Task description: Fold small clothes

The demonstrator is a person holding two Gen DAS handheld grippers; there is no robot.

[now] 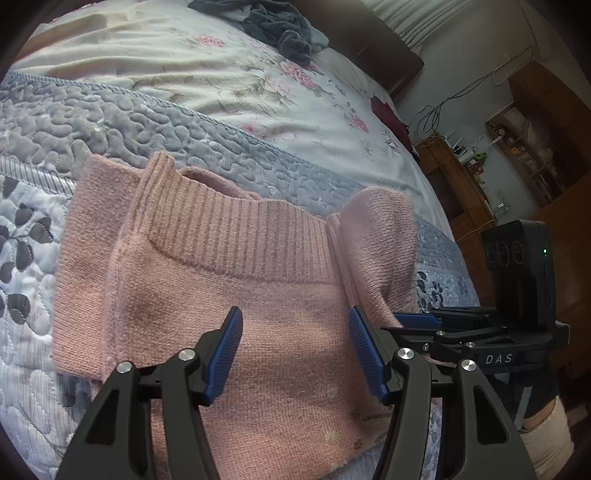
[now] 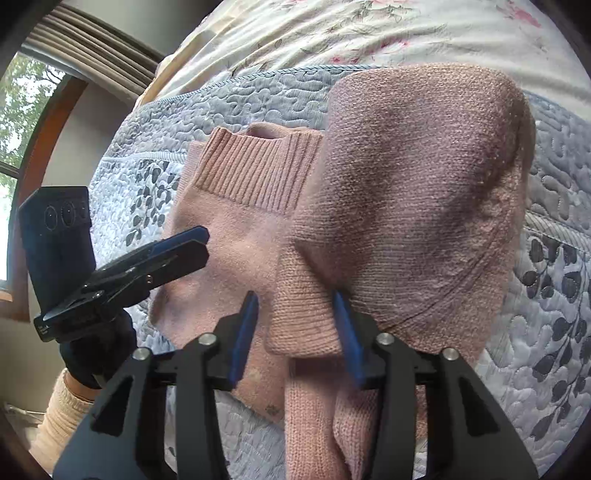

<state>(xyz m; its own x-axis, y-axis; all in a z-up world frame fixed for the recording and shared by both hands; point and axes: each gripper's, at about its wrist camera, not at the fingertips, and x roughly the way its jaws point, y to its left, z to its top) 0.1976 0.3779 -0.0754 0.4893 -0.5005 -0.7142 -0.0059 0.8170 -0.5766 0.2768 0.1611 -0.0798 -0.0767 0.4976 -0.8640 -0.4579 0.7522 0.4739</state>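
Sweater: the pink sweater (image 1: 236,332) lies on the bed (image 1: 110,122), collar toward 12 o'clock.
Left gripper (image 1: 295,350): jaws wide apart over the sweater, holding nothing.
Right gripper (image 2: 295,332): jaws apart, with the sleeve (image 2: 406,206) bunched between them.

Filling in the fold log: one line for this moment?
left gripper: open above pink sweater | right gripper: open around raised sleeve | quilt: beneath

A quilted blue-grey bedspread (image 1: 122,122) overlaps a floral sheet (image 1: 229,74), a dark grey towel (image 1: 280,22) lies beyond, and wooden shelves (image 1: 532,147) line the wall.
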